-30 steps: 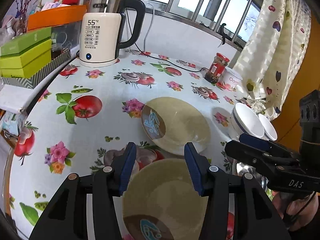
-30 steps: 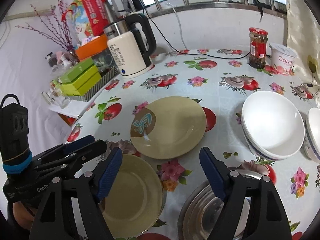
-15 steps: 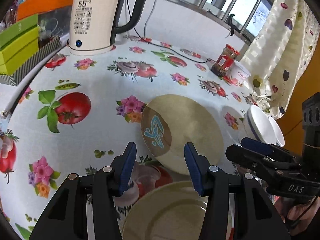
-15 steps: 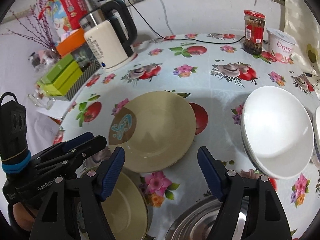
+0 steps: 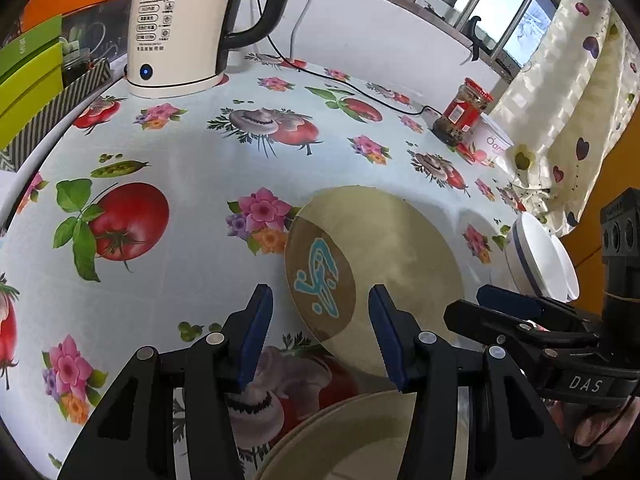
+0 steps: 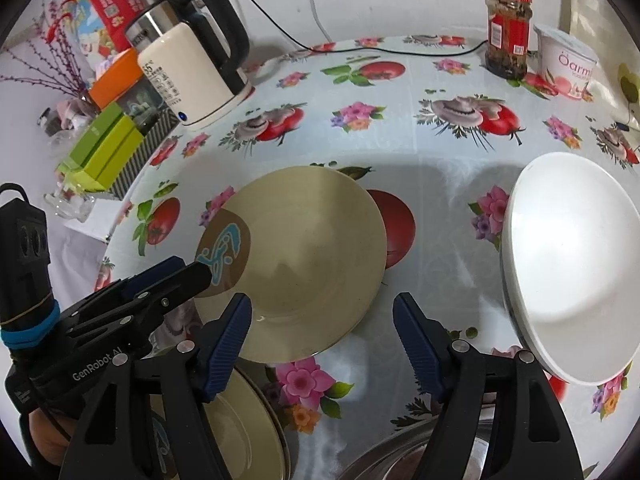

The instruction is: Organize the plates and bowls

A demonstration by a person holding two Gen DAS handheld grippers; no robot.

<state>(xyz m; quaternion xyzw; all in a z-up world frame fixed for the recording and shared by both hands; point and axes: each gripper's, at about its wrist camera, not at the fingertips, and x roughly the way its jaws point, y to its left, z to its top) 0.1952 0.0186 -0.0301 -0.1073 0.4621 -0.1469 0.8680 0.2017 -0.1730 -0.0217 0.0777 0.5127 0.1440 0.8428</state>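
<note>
The round tan plate with a blue mark (image 5: 372, 276) lies flat at 12 o'clock from the left gripper (image 5: 320, 332). Its fingers are wide open and hold nothing, and its rim is right between them. The right gripper (image 6: 322, 344) is open and empty too, a bit further back.

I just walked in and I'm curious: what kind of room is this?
Probably a home kitchen or dining corner: an electric kettle and a jar stand on a table with a flowery cloth, along with plates and bowls.

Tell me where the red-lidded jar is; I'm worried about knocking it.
The jar stands at the table's far right in the right wrist view, beside the yogurt tub, well beyond the white bowl.
</note>
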